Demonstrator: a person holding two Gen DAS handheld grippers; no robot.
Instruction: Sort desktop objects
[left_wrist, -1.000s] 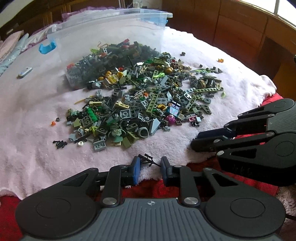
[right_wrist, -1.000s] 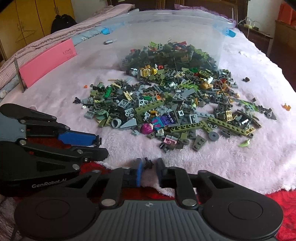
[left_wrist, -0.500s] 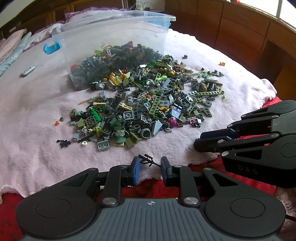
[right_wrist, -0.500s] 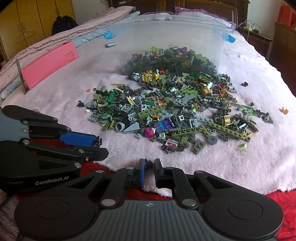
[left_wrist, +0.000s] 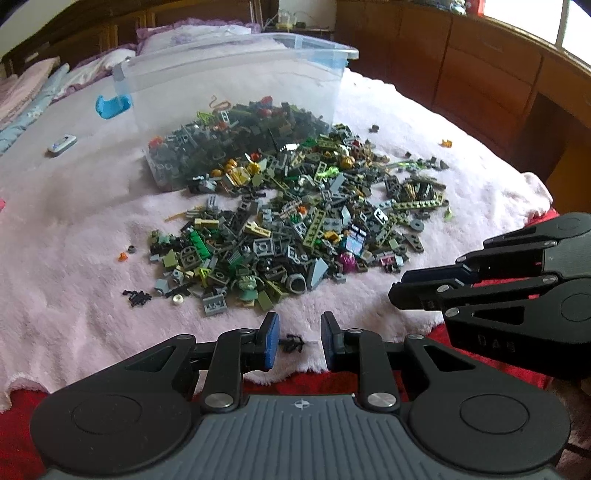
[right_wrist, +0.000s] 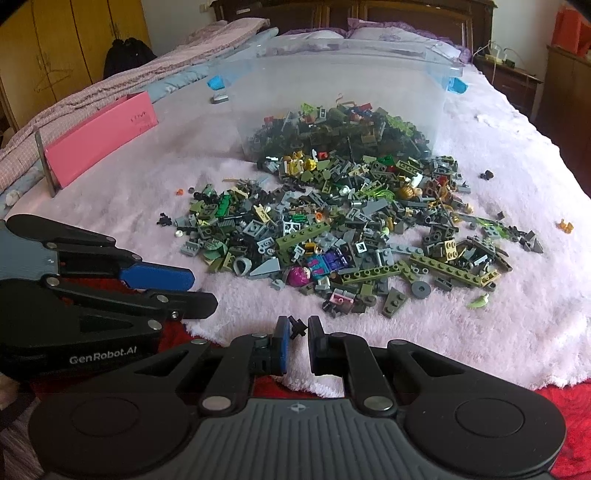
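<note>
A heap of small building bricks (left_wrist: 295, 225) (right_wrist: 351, 229), mostly grey, green and black, spills across a pink fluffy blanket (left_wrist: 74, 266) from a clear plastic bin (left_wrist: 236, 85) (right_wrist: 332, 77) lying on its side. My left gripper (left_wrist: 299, 332) is open at the blanket's near edge, and a tiny black piece (left_wrist: 293, 343) lies on the blanket between its fingers. My right gripper (right_wrist: 297, 332) is shut on a small black piece (right_wrist: 297, 326) pinched at its fingertips. Each gripper shows in the other's view: the right gripper (left_wrist: 399, 291), the left gripper (right_wrist: 199, 295).
A pink box (right_wrist: 99, 144) stands at the blanket's left side. Stray bits lie apart from the heap: black pieces (left_wrist: 136, 297), an orange piece (right_wrist: 565, 225), a small white device (left_wrist: 62, 144). Red cloth (left_wrist: 303, 384) shows under the blanket edge. Wooden cabinets (left_wrist: 480, 74) stand on the right.
The right fingers have closed in on the small black piece. The black piece at the left fingertips has dropped onto the blanket between the fingers. Both grippers drew back slightly.
</note>
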